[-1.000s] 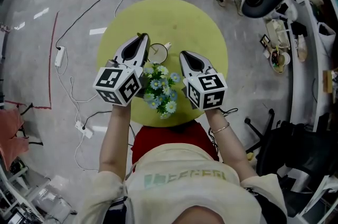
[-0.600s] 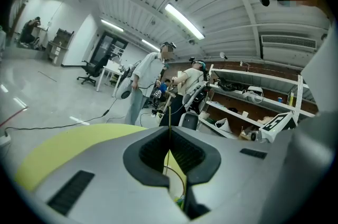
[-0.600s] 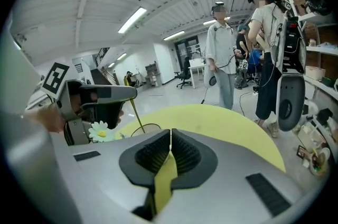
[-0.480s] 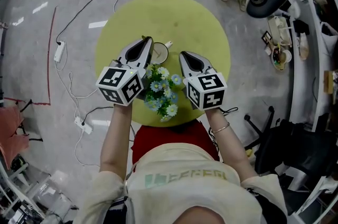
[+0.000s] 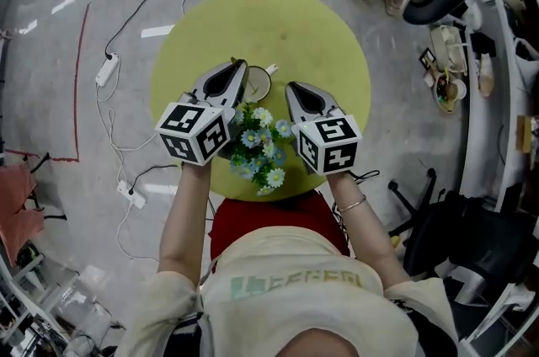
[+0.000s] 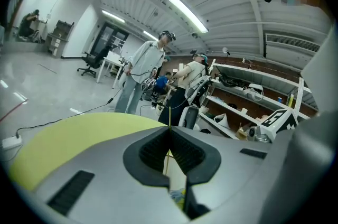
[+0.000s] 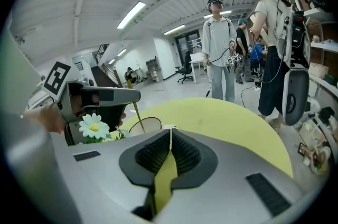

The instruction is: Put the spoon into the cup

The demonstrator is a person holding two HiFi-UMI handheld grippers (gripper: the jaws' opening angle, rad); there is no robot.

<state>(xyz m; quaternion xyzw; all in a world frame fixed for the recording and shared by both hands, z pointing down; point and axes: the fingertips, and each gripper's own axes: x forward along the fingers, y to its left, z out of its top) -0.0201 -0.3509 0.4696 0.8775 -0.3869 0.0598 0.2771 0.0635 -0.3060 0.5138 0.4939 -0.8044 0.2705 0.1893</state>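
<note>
My left gripper (image 5: pixel 237 65) clamps the spoon (image 7: pixel 136 112), angled into the cup (image 5: pixel 253 82) at frame centre; my right gripper (image 5: pixel 293 87) has its jaws together. Open table (image 5: pixel 278 18) lies toward the upper edge. Only the right gripper view shows spoon meeting cup.

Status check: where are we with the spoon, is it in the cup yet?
Done: the left gripper is shut on the spoon and holds it nearly upright over the cup. In hand: the spoon's lower end is at the cup's mouth; I cannot tell whether it is inside yet. Left: lower it in and release. The right gripper is shut and empty.
</note>
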